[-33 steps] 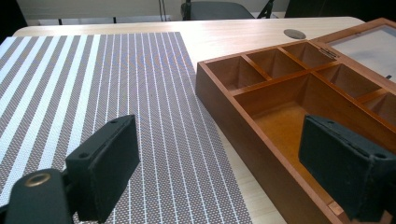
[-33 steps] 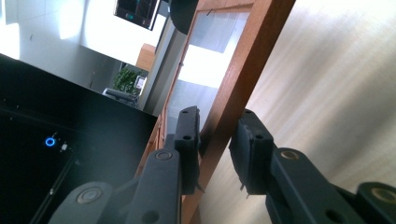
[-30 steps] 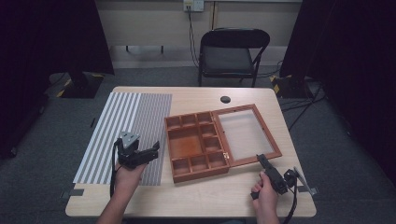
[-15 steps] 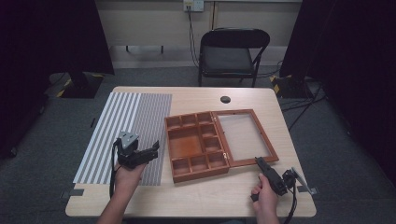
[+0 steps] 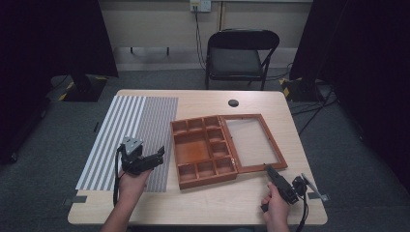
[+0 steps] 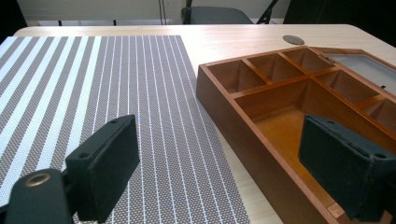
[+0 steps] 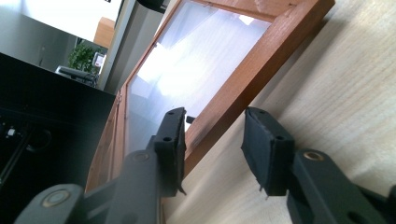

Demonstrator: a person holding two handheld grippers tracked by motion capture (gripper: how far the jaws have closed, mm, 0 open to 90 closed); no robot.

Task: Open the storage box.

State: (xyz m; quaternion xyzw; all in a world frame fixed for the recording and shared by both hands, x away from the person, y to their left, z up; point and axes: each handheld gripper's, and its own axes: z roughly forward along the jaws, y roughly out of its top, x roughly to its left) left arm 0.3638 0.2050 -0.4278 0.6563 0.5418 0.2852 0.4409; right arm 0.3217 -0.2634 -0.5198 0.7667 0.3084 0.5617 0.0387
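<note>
An open wooden box (image 5: 205, 181) with several compartments lies mid-table, and its glass-paned lid (image 5: 279, 147) is folded flat to the right. My right gripper (image 5: 269, 169) is at the lid's front edge. In the right gripper view its jaws (image 7: 215, 116) stand astride the lid's wooden frame (image 7: 261, 60); they have just been opening and the pads stand off the wood. My left gripper (image 5: 159, 154) hovers over the striped mat (image 5: 125, 125), left of the box. Its jaws (image 6: 219, 126) are wide open, with nothing between them, and the box wall (image 6: 233, 126) lies just ahead.
A black round grommet (image 5: 233, 103) sits in the tabletop (image 5: 203, 99) behind the box. A dark folding chair (image 5: 239, 53) stands beyond the far edge. Bare wood runs along the front edge between my hands.
</note>
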